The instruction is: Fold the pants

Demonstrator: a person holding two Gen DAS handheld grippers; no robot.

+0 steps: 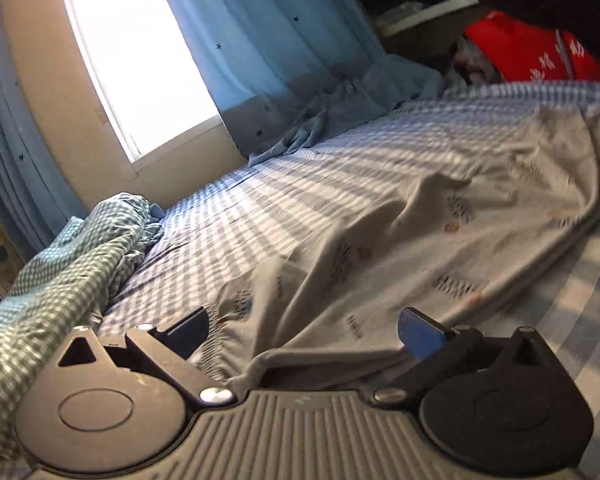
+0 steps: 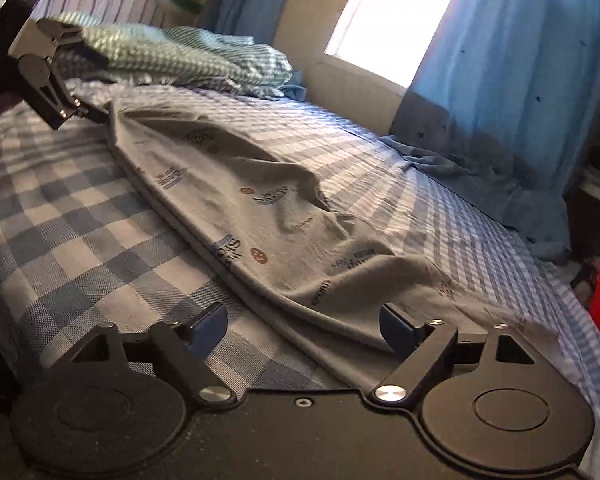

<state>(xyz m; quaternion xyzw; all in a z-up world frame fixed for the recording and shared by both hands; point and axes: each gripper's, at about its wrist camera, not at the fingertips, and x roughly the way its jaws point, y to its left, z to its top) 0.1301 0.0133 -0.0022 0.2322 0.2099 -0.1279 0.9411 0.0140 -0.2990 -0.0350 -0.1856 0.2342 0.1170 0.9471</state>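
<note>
I've got both grippers low over the bed, one at each end of the pants. The pants are grey w/ small printed logos, lying lengthwise on the checked sheet, already doubled leg on leg as far as I can judge, w/ a loose ridge of slack in the middle.

Left gripper: jaws spread wide, nothing pinched; the cloth end sits between the fingers, bunched near the left one. Right gripper: also spread, the folded edge running under and between its fingers. In the right wrist view the left gripper shows at the far end, touching the fabric; can't tell its jaw state from there.

Risks, my read:
- Closing now could grab only the top layer, so the legs split when lifted.
- Fingers sit close to the sheet; a low pinch may catch the sheet too and drag it.
- Mid wrinkle could get trapped in the fold, leaving it lumpy.

Room: open sheet on the near side of the pants. Far side is tighter, w/ the green gingham bedding at the left end and the blue curtain pooling onto the bed near the right end. Wall and window lie beyond, so I'd fold end to end along the bed.
</note>
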